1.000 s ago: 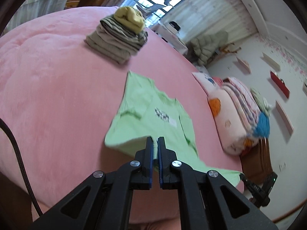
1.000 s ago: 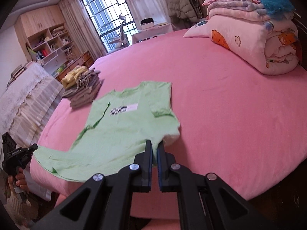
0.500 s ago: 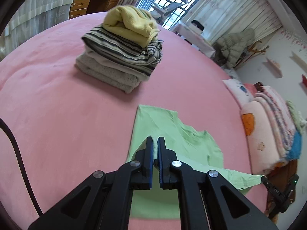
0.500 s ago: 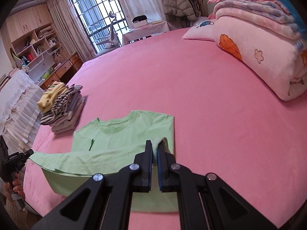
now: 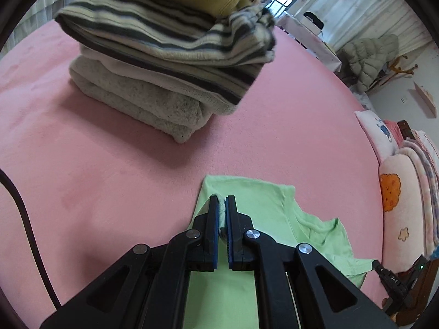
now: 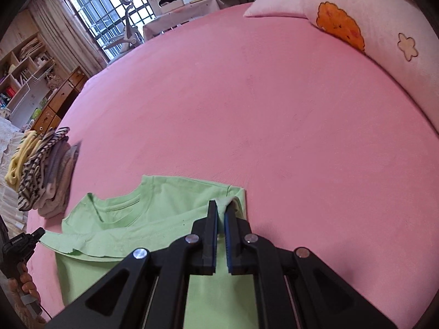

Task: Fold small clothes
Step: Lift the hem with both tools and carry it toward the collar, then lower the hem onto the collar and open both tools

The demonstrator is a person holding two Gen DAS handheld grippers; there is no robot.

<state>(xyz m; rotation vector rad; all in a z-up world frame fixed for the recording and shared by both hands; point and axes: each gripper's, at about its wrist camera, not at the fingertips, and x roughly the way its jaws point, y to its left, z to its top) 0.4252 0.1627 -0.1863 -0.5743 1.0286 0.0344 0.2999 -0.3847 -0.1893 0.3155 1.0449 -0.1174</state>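
While the green T-shirt [image 6: 153,219] lies folded over itself on the pink bed cover [image 6: 274,109], the left gripper [image 5: 222,201] is clamped on a pinch of its hem; the right gripper [image 6: 221,205] is likewise closed on a fabric pinch at the opposite corner. A stack of folded clothes [image 5: 164,63] rests near the shirt, beyond the left gripper; rolled bedding [image 6: 384,41] lies well apart.

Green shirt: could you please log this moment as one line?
left tongs: shut on green shirt | right tongs: shut on green shirt | hem folded to collar

Home bedroom: pink bed [image 6: 274,96], rolled quilts [image 6: 384,35], barred window [image 6: 104,8], bookshelf [image 6: 19,74].
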